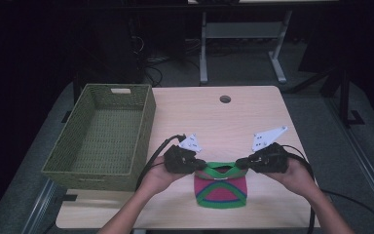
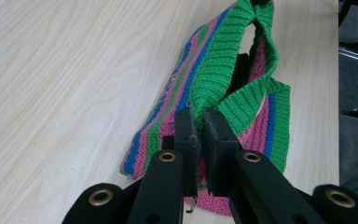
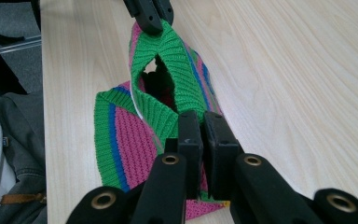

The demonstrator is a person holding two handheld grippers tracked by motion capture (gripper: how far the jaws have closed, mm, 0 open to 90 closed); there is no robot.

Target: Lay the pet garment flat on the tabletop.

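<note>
A small knitted garment (image 1: pixel 220 189) in pink with green and blue stripes lies near the front edge of the wooden table (image 1: pixel 214 117). My left gripper (image 1: pixel 200 165) is shut on the left end of its green ribbed band (image 2: pixel 223 70). My right gripper (image 1: pixel 240 163) is shut on the band's right end (image 3: pixel 168 60). The band is stretched between them and gapes open. In the left gripper view my left gripper (image 2: pixel 200 128) pinches the green rib. In the right gripper view my right gripper (image 3: pixel 201 130) does the same, with the other gripper's jaws on the far end.
An olive woven basket (image 1: pixel 83 141) with nothing in it stands at the table's left edge. A round cable hole (image 1: pixel 225 99) sits near the table's far edge. Dark desk legs and cables lie on the floor beyond. The person's lap shows at the near edge.
</note>
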